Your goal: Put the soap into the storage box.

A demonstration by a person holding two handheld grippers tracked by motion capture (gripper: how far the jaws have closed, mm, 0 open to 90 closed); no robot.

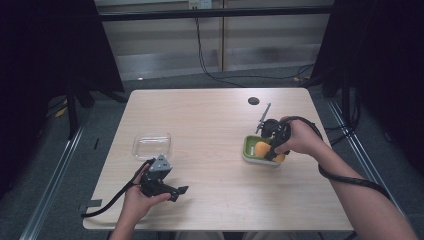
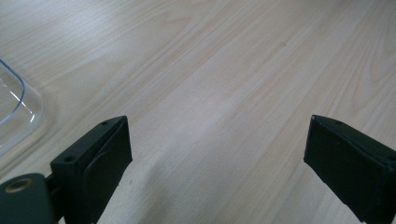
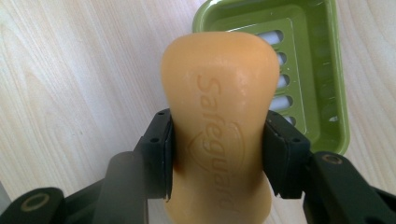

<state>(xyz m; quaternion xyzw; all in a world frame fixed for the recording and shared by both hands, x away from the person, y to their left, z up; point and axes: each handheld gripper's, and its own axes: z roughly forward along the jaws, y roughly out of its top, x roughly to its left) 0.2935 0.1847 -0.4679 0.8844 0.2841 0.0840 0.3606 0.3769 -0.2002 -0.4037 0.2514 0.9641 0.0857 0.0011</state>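
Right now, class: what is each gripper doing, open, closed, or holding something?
Left gripper: open, holding nothing, above the table.
Right gripper: closed on the orange soap bar, above the green soap dish.

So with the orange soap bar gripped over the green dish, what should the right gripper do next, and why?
Probably carry the orange soap bar left toward the clear plastic container. The right gripper is shut on it above the green slotted soap dish, and the left gripper waits open beside that container.
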